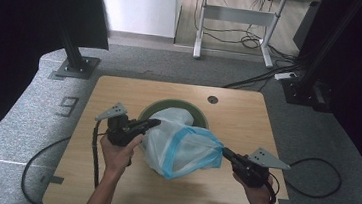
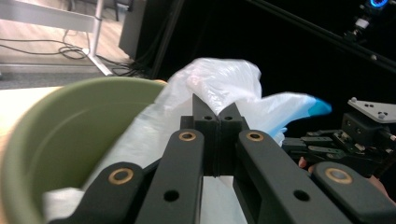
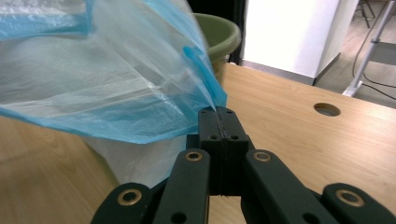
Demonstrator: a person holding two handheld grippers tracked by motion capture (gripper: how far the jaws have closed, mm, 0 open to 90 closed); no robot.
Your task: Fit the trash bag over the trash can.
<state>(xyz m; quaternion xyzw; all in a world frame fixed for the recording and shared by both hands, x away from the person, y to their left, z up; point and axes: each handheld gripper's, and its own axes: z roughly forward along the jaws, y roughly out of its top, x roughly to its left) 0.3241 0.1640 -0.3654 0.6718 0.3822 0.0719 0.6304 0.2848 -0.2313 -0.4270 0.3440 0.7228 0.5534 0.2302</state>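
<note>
Both grippers are clamped on the plastic bag [image 1: 180, 144], left gripper [image 1: 154, 123] on its left edge, right gripper [image 1: 224, 152] on the blue-trimmed right corner. It's stretched over the green bin [image 1: 200, 115] mid-bench, so the bin sits right behind it, with bare bench [image 1: 248, 113] to the right and along the near edge

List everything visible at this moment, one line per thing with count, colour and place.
Bag: one, clear plastic with a blue rim, stretched between both grippers over the bin.
Bin: one, green, round, on the table's middle, partly covered by the bag.
Table: one, light wood, with a round hole near its far edge.
Desk: one, white-legged, beyond the table, cables on the floor beneath.
Left gripper: one, black, shut on the bag's left edge.
Right gripper: one, black, shut on the bag's blue rim.
Hands: two, left and right, at the near edge.
</note>
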